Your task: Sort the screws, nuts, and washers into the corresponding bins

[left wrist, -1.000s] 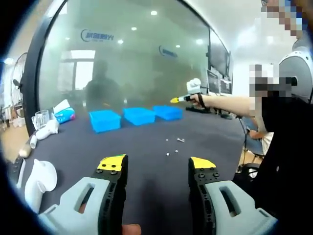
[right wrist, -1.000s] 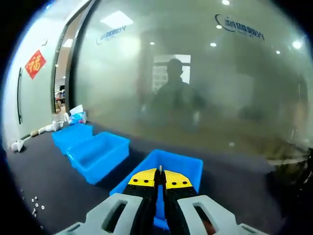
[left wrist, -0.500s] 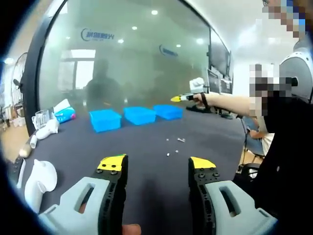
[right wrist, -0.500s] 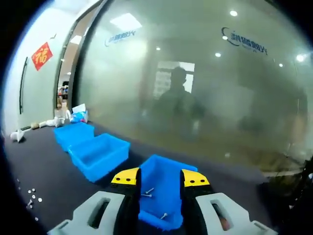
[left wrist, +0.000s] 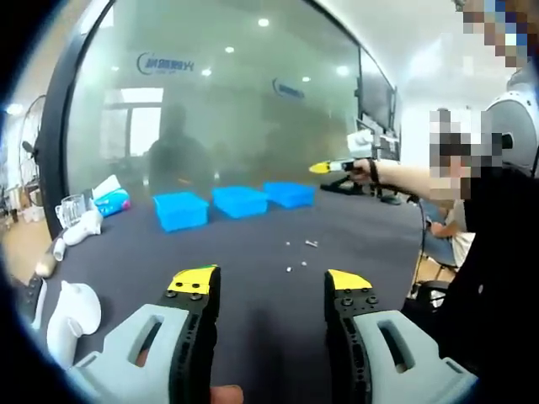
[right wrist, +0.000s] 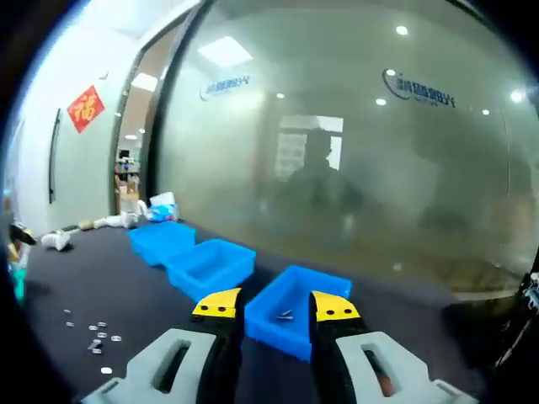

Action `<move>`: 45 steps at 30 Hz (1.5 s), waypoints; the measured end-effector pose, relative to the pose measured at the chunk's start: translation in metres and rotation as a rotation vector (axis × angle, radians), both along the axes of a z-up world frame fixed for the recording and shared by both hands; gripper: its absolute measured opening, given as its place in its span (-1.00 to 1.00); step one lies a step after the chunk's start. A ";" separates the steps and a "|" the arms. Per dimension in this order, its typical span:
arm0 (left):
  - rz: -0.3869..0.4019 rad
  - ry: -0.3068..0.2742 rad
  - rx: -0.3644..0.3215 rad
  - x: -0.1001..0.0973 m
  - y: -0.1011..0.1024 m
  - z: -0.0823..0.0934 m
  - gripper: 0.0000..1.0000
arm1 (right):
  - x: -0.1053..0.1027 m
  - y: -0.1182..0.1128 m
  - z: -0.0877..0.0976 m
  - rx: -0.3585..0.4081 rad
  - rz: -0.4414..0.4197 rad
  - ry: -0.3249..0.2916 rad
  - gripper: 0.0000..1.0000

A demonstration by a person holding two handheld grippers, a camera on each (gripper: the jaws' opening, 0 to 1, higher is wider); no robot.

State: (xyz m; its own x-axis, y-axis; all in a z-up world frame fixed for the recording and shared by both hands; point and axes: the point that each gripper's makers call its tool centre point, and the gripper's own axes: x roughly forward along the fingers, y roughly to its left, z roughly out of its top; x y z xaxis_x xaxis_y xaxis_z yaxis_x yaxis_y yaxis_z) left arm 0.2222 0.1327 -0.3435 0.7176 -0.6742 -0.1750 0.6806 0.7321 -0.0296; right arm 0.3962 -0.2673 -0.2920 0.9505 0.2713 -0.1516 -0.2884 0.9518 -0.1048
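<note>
Both tools stand with jaws parted and nothing between them: the left gripper (left wrist: 268, 284) low over the dark matte table (left wrist: 253, 278), the right gripper (right wrist: 273, 305) raised before the nearest of three rectangular blue plastic bins (right wrist: 296, 308), its grey bodies tipped with yellow pads. That near bin holds two small metal screws (right wrist: 285, 316). Loose bits of hardware (right wrist: 95, 338), too small to tell screw from nut or washer, lie scattered on the table well left of the bins; behind runs a frosted glass wall (right wrist: 354, 168).
</note>
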 end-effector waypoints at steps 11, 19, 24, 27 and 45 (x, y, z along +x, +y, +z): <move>-0.006 -0.008 0.006 0.002 -0.005 0.006 -0.03 | -0.074 0.013 0.002 -0.010 0.063 -0.051 -0.45; -0.017 -0.008 0.012 0.001 -0.010 0.007 -0.03 | -0.108 0.004 -0.009 -0.029 0.083 -0.056 -0.45; -0.026 -0.012 0.016 -0.001 -0.012 0.008 -0.03 | -0.134 0.004 -0.017 -0.016 0.106 -0.048 -0.45; -0.024 -0.011 0.015 -0.002 -0.012 0.008 -0.03 | -0.146 0.006 -0.025 -0.010 0.123 -0.028 -0.46; -0.032 -0.005 0.018 -0.002 -0.012 0.005 -0.03 | -0.166 0.038 -0.046 -0.044 0.229 0.075 -0.47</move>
State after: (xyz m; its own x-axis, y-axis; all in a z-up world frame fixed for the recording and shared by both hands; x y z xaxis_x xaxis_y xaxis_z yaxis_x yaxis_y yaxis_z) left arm 0.2198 0.1205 -0.3390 0.6966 -0.6936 -0.1837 0.7037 0.7103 -0.0135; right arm 0.2303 -0.2295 -0.3381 0.8504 0.4702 -0.2362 -0.5049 0.8556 -0.1144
